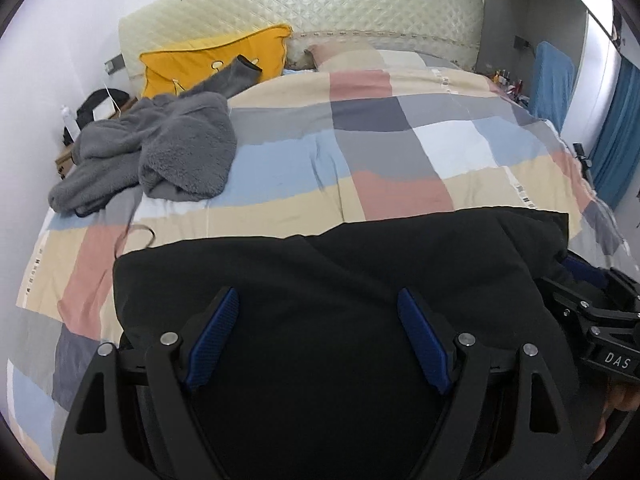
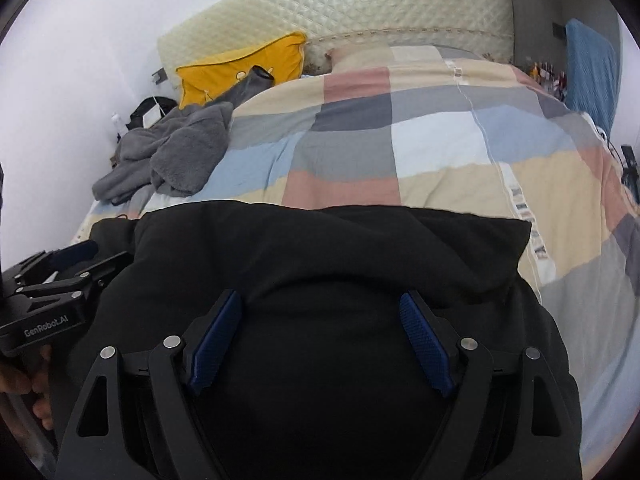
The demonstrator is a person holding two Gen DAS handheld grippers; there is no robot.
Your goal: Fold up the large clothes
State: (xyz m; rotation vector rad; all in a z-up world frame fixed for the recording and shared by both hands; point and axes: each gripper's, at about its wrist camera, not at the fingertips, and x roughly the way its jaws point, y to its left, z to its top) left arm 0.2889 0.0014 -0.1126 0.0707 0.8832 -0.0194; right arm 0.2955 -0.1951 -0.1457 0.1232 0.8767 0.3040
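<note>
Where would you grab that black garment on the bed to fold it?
Judging by its pose, take the black garment by its far edge, one corner each for the left gripper and right gripper, reaching over from the near side: that edge runs straight across the checked quilt.

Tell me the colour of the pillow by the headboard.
Yellow pillow, with small pale markings; clearest in the left wrist view.

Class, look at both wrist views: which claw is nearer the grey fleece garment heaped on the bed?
Left. The left claw hovers over the black garment on the grey fleece garment side; the right claw is beside it, farther off.
</note>
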